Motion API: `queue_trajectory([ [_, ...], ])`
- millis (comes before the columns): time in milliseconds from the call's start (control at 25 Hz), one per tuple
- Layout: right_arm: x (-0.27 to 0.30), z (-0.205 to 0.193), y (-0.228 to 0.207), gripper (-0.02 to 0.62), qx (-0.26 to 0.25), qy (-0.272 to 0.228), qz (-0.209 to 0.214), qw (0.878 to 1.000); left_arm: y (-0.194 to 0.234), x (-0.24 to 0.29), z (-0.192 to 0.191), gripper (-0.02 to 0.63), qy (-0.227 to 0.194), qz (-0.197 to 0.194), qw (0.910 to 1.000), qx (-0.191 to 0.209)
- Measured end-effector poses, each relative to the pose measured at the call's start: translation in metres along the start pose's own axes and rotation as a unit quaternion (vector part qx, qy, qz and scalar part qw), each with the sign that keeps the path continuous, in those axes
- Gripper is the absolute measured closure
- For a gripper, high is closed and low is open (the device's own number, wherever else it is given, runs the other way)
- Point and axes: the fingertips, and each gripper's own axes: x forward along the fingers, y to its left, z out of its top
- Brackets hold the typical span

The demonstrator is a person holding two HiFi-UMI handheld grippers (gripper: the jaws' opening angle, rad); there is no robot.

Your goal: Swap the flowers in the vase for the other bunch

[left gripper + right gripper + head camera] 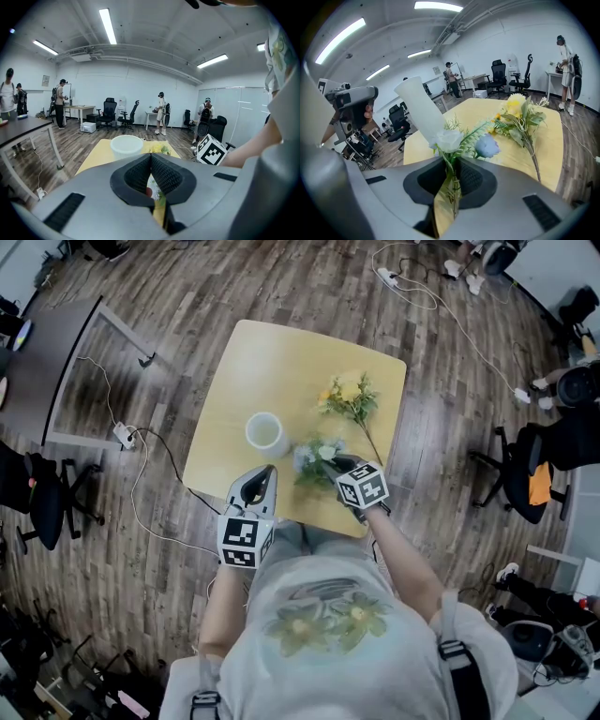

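The white vase [267, 434] is standing upright and empty near the middle of the tabletop [246, 357]. Neither bunch is in it, so the swap is looking roughly half done. The white and blue bunch [317, 457] is sitting just right of the vase, toward the near edge. It is there because you are grasping its stems in your right tool [452, 165], with the jaws clenched low on them so the heads are fanning out forward beside the vase. The yellow bunch [349, 395] is lying flat on the far right part of the tabletop, its stem trailing toward the near right edge. That is keeping it well clear of the vase mouth and leaving you room to work. Whether the bunch in your grip is heading for the vase or for a resting place cannot be told from this. Your left tool [151, 161] is hovering at the near edge, just near-left of the vase and pointing toward it. Its jaws are clenched together on nothing, and it seems placed to steady the vase if needed. Around the tabletop, office chairs [108, 114] and other people are standing on the wooden floor [197, 292].
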Motion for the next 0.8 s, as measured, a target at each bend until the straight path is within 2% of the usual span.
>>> queue_trajectory([
  [240, 0.006, 0.002, 0.0, 0.527, 0.002, 0.004, 0.004, 1.0, 0.005, 0.0, 0.0, 0.589, 0.003, 0.003, 1.0, -0.003],
  [440, 0.003, 0.003, 0.0, 0.471, 0.001, -0.001, 0.0, 1.0, 0.003, -0.002, -0.003, 0.589, 0.002, 0.004, 1.0, -0.003],
  [560, -0.005, 0.009, 0.003, 0.448, -0.005, -0.009, -0.004, 1.0, 0.004, -0.005, -0.002, 0.589, 0.001, 0.005, 1.0, -0.002],
  [800, -0.03, 0.017, 0.009, 0.443, -0.009, -0.035, -0.008, 0.999, 0.0, -0.011, 0.0, 0.589, -0.008, 0.002, 1.0, 0.002],
])
